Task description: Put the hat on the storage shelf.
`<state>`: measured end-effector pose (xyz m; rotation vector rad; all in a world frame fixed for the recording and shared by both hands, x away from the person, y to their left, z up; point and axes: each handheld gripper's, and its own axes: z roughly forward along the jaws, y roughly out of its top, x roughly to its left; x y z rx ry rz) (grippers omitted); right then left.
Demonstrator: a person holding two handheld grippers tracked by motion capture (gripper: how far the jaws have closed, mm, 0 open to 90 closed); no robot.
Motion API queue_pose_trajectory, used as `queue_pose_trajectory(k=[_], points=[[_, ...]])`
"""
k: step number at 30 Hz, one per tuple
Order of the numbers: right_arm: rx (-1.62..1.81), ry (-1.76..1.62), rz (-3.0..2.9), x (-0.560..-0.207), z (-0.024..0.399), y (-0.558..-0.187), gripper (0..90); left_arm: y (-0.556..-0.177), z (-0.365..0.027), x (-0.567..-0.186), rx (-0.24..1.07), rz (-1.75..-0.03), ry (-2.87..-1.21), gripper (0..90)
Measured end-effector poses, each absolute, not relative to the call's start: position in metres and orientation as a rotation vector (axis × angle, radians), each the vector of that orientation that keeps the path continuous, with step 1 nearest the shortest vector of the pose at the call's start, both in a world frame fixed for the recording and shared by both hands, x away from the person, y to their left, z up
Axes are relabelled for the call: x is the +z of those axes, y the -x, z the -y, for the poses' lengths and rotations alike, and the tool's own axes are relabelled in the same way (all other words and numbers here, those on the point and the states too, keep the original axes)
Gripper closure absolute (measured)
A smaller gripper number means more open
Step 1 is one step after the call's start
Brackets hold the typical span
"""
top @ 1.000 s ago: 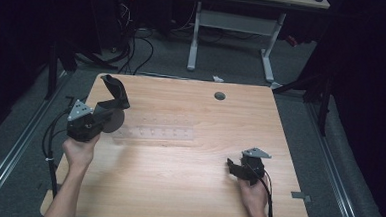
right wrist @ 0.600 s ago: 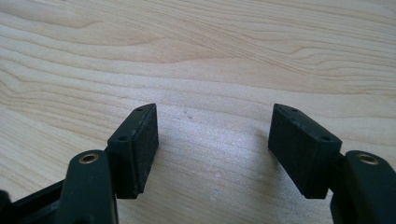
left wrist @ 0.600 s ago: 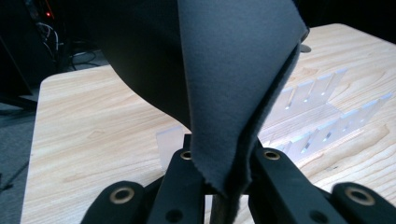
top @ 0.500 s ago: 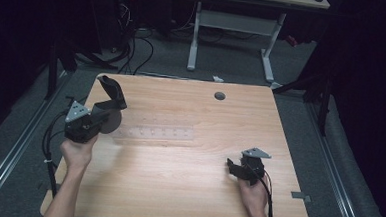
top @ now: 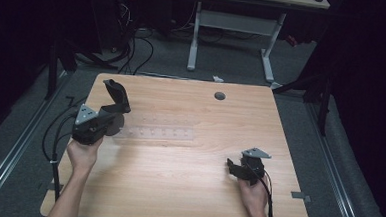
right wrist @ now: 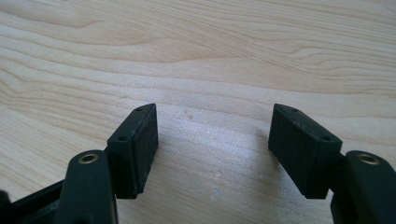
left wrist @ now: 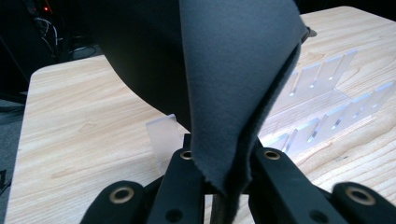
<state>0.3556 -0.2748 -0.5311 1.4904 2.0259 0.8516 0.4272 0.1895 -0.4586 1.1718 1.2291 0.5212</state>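
Note:
My left gripper (top: 114, 117) is over the left part of the wooden table (top: 187, 188), shut on a dark grey felt-like sheet (top: 116, 94) that stands up from its jaws. In the left gripper view the sheet (left wrist: 224, 70) hangs folded between the jaws of that gripper (left wrist: 224, 161). Just beyond it a clear plastic slotted rack (left wrist: 322, 107) lies on the table, faint in the high view as the rack (top: 154, 133). My right gripper (top: 234, 166) rests low near the front right. Its pads (right wrist: 140, 144) stand apart over bare wood, so the right gripper (right wrist: 212, 149) is open.
A round cable hole (top: 219, 96) sits near the table's far edge. A small grey tab (top: 300, 196) marks the front right corner. Cables (top: 54, 136) trail off the left edge to the floor. White desk legs (top: 194, 38) stand behind the table.
The left hand with the grey sheet has shifted slightly to the right, toward the clear rack. The right gripper has stayed put.

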Motion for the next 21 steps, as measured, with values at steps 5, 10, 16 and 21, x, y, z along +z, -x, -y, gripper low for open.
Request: queue_pose_trajectory(k=[5, 10, 16, 21], points=[[0.852, -1.491, -2.026, -0.531, 0.275, -0.355, 33.4, -0.427, -0.190, -0.468, 0.502, -1.249, -1.182, 85.7], [0.852, -1.492, -2.025, -0.531, 0.275, -0.355, 33.4, -0.424, -0.192, -0.470, 0.484, -1.251, -1.161, 84.5], [0.852, -1.491, -2.026, -0.531, 0.275, -0.355, 33.4, -0.420, -0.193, -0.473, 0.482, -1.280, -1.154, 63.4], [0.852, -1.490, -2.026, -0.531, 0.275, -0.355, 33.4, -0.416, -0.203, -0.471, 0.458, -1.336, -1.109, 46.8]])
